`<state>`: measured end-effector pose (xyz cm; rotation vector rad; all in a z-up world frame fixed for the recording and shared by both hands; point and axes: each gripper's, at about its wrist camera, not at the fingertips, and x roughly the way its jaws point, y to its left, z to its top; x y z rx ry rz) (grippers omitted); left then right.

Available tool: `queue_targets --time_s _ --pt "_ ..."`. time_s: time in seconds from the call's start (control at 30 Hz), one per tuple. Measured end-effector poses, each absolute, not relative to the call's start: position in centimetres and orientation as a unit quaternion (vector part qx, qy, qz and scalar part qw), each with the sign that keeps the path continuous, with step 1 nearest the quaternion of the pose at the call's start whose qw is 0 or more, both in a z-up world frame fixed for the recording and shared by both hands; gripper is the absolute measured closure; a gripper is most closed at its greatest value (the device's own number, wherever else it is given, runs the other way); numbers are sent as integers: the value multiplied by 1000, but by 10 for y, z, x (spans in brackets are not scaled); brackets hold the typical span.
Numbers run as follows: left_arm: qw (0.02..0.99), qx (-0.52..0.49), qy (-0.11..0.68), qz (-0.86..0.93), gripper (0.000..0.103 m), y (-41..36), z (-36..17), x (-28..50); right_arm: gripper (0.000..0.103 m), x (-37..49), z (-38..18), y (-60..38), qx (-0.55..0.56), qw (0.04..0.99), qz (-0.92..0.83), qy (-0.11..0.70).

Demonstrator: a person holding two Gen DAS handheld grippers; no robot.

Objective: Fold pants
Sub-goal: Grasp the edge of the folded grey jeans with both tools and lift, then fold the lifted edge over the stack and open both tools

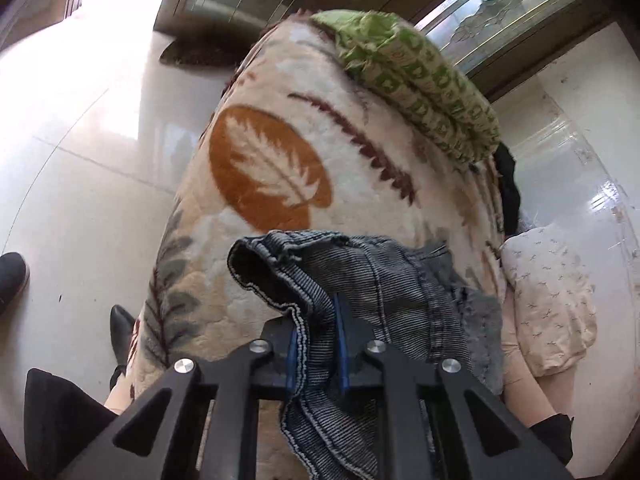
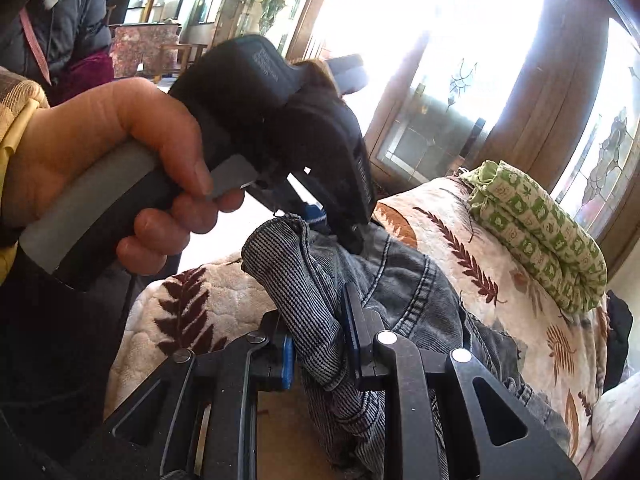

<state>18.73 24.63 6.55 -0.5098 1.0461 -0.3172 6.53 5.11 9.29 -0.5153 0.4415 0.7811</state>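
Observation:
The pants are grey-blue denim jeans, bunched on a cream leaf-patterned blanket. My left gripper is shut on a thick fold of the jeans, its blue pads pressed on both sides of the cloth. In the right wrist view the jeans lie over the blanket. My right gripper is shut on a ribbed edge of the jeans. The left gripper, held in a hand, clamps the same garment just beyond it.
A green patterned folded cloth lies at the blanket's far end. A pale printed pillow sits at the right. Shiny tiled floor lies left, with dark shoes. Glass-panelled wooden doors stand behind.

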Motion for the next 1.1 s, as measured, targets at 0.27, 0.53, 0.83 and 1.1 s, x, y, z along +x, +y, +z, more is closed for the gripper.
queue_targets --time_s 0.27,0.53,0.83,1.1 --pt "850 -203 453 -175 87 207 125 179 87 79 119 11 -151 885 369 239" --pt "857 -135 435 -241 87 118 179 176 89 87 142 -59 -71 910 322 250" --pt "830 -51 444 -333 87 -27 192 171 90 81 142 -152 -19 937 233 259" --pt "787 21 492 -371 93 -152 139 175 90 99 102 -223 61 933 153 319"
